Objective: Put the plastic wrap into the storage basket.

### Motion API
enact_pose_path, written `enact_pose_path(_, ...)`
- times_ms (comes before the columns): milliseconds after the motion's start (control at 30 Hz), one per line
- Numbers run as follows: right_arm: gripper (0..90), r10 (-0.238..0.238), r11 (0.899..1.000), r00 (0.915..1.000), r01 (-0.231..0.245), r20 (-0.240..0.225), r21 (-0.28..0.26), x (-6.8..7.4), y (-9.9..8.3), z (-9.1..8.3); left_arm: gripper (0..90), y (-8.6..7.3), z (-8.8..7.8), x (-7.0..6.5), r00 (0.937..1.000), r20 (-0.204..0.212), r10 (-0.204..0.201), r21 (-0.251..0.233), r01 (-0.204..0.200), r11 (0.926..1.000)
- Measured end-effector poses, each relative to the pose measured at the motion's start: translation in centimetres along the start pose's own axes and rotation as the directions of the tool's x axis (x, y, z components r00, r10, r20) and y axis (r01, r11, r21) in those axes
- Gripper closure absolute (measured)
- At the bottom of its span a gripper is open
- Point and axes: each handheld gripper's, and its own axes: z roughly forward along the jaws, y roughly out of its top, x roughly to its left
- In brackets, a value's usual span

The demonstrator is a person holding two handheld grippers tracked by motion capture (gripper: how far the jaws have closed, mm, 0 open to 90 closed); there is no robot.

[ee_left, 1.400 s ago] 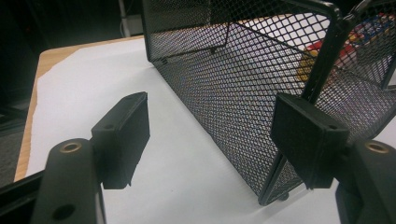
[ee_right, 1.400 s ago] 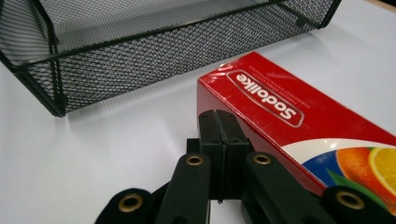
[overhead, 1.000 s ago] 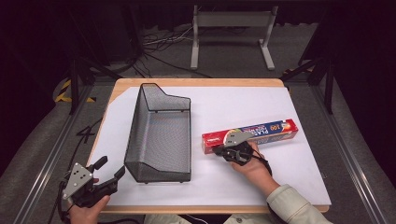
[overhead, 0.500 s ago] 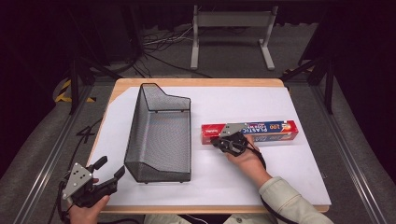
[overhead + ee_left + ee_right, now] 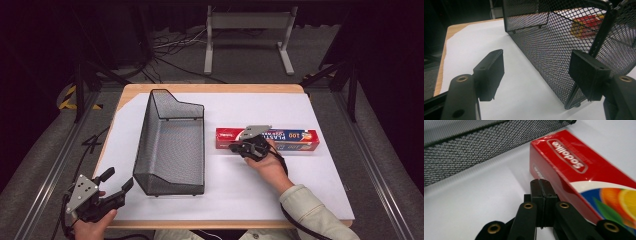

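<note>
Red box [image 5: 584,167] against closed right tool [image 5: 541,187]

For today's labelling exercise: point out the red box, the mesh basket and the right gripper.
red box [image 5: 295,139], high view, its top face.
mesh basket [image 5: 172,145], high view, its mesh floor.
right gripper [image 5: 540,186], right gripper view, its closed jaw tips.

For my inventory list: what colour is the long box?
Mostly red box, with white lettering; the right gripper view shows it best.
</note>
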Motion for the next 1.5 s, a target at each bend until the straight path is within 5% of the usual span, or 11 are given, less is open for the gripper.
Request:
enact_pose_path(300,90.0,0.029,0.999,0.9954,-0.028,0.091,-0.017,-2.9,0.7,-4.8,29.2,0.0,0.0,0.0,1.0,-0.005,0.0,0.001,0.0,1.0)
enact_pose_path(500,90.0,0.075,0.997,0.985,-0.073,0.156,-0.017,-5.7,0.1,-6.8,29.2,0.0,0.0,0.0,0.9999,-0.007,-0.009,-0.005,0.009,0.9999)
enact_pose_path(667,90.0,0.104,0.994,0.9667,-0.105,0.234,-0.007,-7.8,-0.5,-8.0,29.2,0.0,0.0,0.0,1.0,-0.007,-0.005,-0.003,0.005,1.0)
enact_pose_path(1200,90.0,0.163,0.974,0.9242,-0.207,0.345,0.096,-12.2,-2.0,-8.9,29.1,0.0,0.0,0.1,1.0,-0.007,-0.005,0.0,0.005,1.0)
enact_pose_path(1500,90.0,0.185,0.954,0.9097,-0.258,0.372,0.156,-13.5,-3.2,-8.3,29.1,0.0,0.0,0.0,0.9999,-0.011,-0.004,-0.002,0.004,1.0)
